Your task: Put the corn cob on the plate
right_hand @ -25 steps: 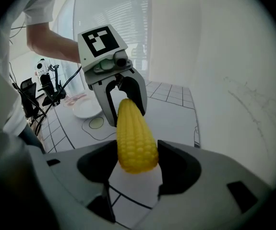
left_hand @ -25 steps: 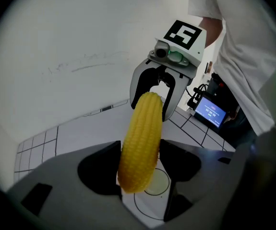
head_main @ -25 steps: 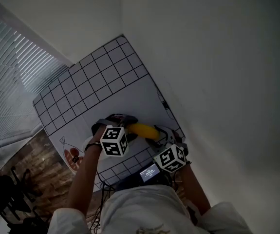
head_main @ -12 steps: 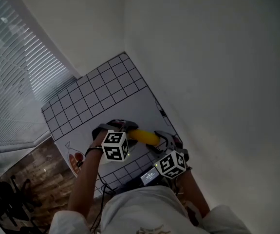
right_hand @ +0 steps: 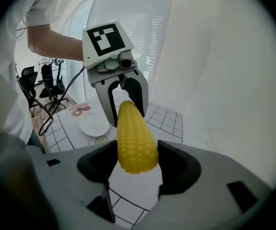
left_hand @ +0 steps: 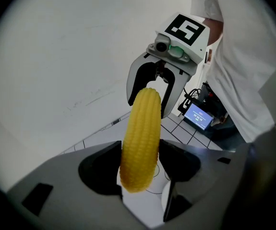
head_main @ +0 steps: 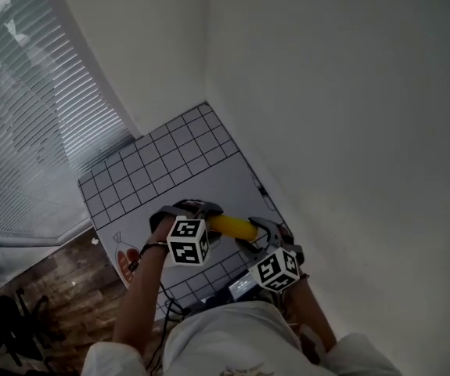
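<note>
A yellow corn cob (head_main: 232, 226) hangs in the air over the gridded table, gripped at both ends. My left gripper (head_main: 207, 219) is shut on its narrow end (left_hand: 138, 166). My right gripper (head_main: 257, 235) is shut on its thick end (right_hand: 137, 152). Each gripper faces the other along the cob: the right gripper (left_hand: 150, 87) shows in the left gripper view, and the left gripper (right_hand: 127, 97) in the right gripper view. A white plate (right_hand: 93, 126) sits on the table below and behind the left gripper. In the head view the left marker cube hides it.
The table top (head_main: 162, 159) is white with a black grid and stands against a wall on the right. A round food picture (right_hand: 79, 109) lies beyond the plate. A small lit screen (left_hand: 198, 117) sits at the near edge. Cables and office chairs (right_hand: 46, 80) stand off the left side.
Both grippers have kept their hold on the corn cob, which stays at about the same spot over the table. The head view has shifted, so the table sits lower in the picture.
</note>
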`<control>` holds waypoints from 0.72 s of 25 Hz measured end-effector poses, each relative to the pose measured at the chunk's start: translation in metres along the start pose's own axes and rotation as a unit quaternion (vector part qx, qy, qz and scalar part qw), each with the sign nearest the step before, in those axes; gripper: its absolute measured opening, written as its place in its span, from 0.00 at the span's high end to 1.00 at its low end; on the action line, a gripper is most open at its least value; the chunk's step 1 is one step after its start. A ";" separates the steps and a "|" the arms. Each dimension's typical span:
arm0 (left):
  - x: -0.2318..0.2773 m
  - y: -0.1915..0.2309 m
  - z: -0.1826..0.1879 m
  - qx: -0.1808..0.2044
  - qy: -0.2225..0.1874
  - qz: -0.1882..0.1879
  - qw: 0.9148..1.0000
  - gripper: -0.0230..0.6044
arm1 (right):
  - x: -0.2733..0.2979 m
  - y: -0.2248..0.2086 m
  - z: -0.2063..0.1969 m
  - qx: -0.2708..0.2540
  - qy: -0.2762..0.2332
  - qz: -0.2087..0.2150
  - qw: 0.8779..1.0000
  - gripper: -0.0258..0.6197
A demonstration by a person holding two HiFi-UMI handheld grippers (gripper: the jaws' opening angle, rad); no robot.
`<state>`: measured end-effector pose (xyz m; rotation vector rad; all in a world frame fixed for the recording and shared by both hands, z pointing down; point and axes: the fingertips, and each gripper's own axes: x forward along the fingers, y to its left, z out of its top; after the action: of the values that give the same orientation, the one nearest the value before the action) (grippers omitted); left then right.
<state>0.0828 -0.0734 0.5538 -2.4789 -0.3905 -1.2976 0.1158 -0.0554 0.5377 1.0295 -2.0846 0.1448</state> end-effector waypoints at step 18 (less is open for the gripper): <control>-0.058 -0.033 -0.035 -0.055 0.059 0.074 0.994 0.57 | 0.005 0.044 0.055 -0.082 -0.050 0.051 0.994 0.55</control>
<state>0.0122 -0.0628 0.5293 -2.4502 -0.1063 -1.4295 0.0497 -0.0515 0.5138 0.8469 -2.2000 -0.0269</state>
